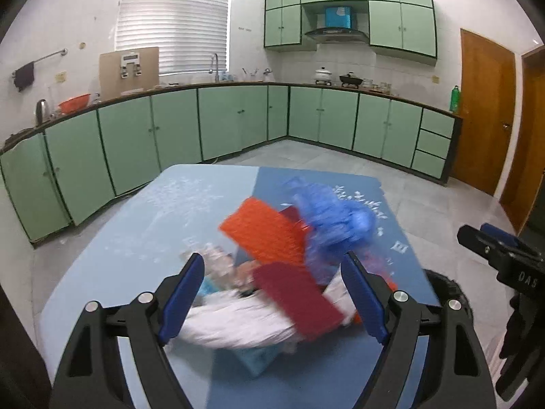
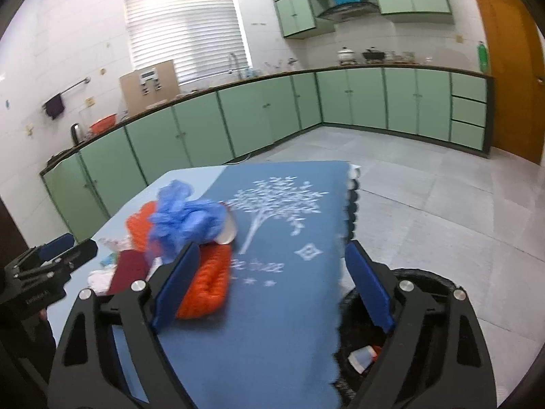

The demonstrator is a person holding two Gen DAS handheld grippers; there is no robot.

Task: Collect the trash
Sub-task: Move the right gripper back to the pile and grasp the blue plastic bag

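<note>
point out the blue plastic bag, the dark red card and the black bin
blue plastic bag (image 2: 185,220), right wrist view, middle of the crumpled bundle
dark red card (image 1: 298,298), left wrist view, centre of its flat face
black bin (image 2: 425,277), right wrist view, far rim

This is a home kitchen. Pale green base cabinets (image 1: 238,119) run along two walls under a dark counter, with matching wall cupboards (image 1: 402,24) flanking a range hood (image 1: 337,34). Below the hood, a white pot (image 1: 323,75) and a black pan (image 1: 351,79) sit on what seems to be a stove. Left of the hood, a tap (image 1: 215,63) stands under a blinded window (image 1: 173,24). A wooden door (image 1: 485,109) is to the right.
</note>
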